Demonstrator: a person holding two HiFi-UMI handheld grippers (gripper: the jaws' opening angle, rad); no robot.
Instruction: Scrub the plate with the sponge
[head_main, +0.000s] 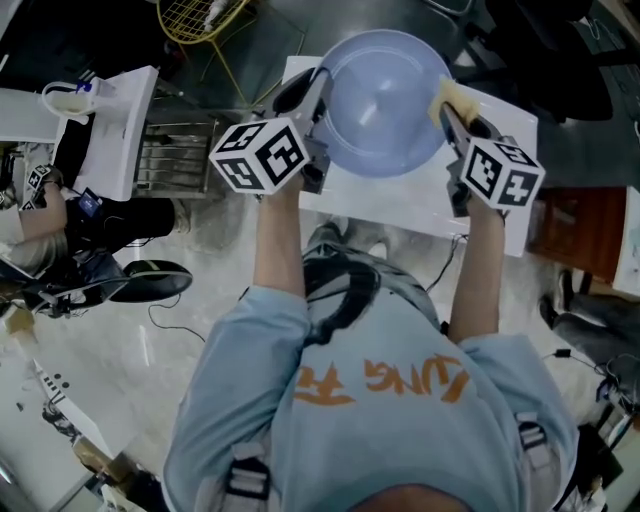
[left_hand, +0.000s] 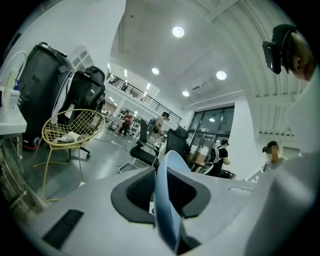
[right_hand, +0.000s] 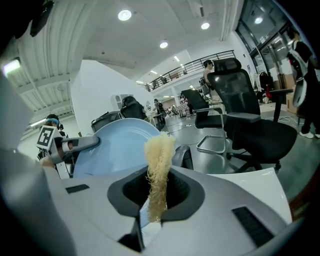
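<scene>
You are working with one plate (head_main: 385, 100), one sponge (head_main: 447, 98) and two grippers. Your left gripper (head_main: 318, 85) is clamping the plate's left rim and holding it up over the desk's (head_main: 400, 205) far edge, its hollow facing you. Your right gripper (head_main: 455, 115) is pinching the sponge tight between its jaws and bringing it against the plate's right rim (whether it is touching, I cannot tell). You are stretching both forearms forward, side by side, over the desk's near edge.
</scene>
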